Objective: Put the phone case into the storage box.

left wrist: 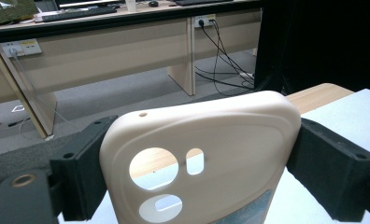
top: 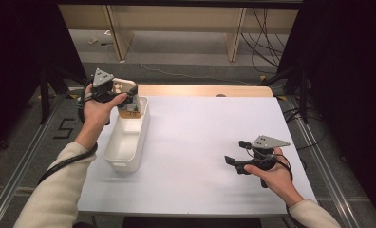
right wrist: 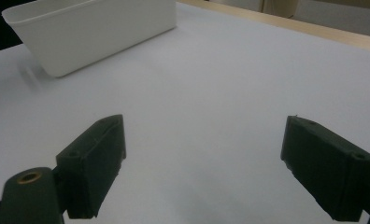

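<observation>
Matt cream phone case (left wrist: pixel 220 154) (rubbery-looking), smooth.

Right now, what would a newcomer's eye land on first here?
The beige phone case clamped across its width in the left tongs, above the far end of the white bin. Then the right tongs, jaws wide apart over the bare white table.

Wooden desks (left wrist: pixel 103 42) behind table, cables (top: pixel 267 33) on grey floor, keyboard (left wrist: pixel 75 13) on desk.
</observation>
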The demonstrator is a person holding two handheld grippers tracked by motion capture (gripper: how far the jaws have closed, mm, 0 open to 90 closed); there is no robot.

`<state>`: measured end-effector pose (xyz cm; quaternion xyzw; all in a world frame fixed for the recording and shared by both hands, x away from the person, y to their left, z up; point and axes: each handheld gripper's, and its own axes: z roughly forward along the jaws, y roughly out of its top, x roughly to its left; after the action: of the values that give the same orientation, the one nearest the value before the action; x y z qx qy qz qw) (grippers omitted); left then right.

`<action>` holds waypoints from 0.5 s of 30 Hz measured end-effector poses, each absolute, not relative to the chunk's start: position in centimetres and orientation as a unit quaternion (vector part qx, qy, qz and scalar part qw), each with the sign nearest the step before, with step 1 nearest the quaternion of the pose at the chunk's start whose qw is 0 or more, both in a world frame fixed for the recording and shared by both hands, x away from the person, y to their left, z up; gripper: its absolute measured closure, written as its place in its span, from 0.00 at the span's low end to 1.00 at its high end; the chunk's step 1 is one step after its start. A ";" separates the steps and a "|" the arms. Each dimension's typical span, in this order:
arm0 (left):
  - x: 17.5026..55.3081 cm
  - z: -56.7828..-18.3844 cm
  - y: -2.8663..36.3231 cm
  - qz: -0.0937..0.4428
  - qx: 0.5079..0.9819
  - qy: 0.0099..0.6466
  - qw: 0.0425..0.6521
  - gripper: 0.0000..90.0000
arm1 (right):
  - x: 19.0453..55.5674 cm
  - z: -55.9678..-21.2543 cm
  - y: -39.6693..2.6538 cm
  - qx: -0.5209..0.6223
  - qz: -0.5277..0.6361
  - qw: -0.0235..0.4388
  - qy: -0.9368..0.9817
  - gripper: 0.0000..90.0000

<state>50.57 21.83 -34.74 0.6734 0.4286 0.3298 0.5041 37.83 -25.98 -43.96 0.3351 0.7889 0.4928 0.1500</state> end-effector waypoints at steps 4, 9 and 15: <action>50.9 -34.8 21.8 0.330 0.674 0.430 0.502 0.14 | 37.8 -44.0 -26.0 0.336 0.493 0.151 0.788 0.17; 51.2 -34.8 21.7 0.330 0.675 0.431 0.501 0.14 | 37.8 -44.0 -26.0 0.336 0.493 0.150 0.788 0.17; 51.5 -34.9 21.6 0.330 0.675 0.431 0.499 0.14 | 37.8 -43.9 -26.0 0.335 0.494 0.150 0.788 0.17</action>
<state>51.50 21.62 -34.90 0.6754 0.4308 0.3302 0.4992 37.83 -26.00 -43.93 0.3351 0.7884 0.4935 0.1505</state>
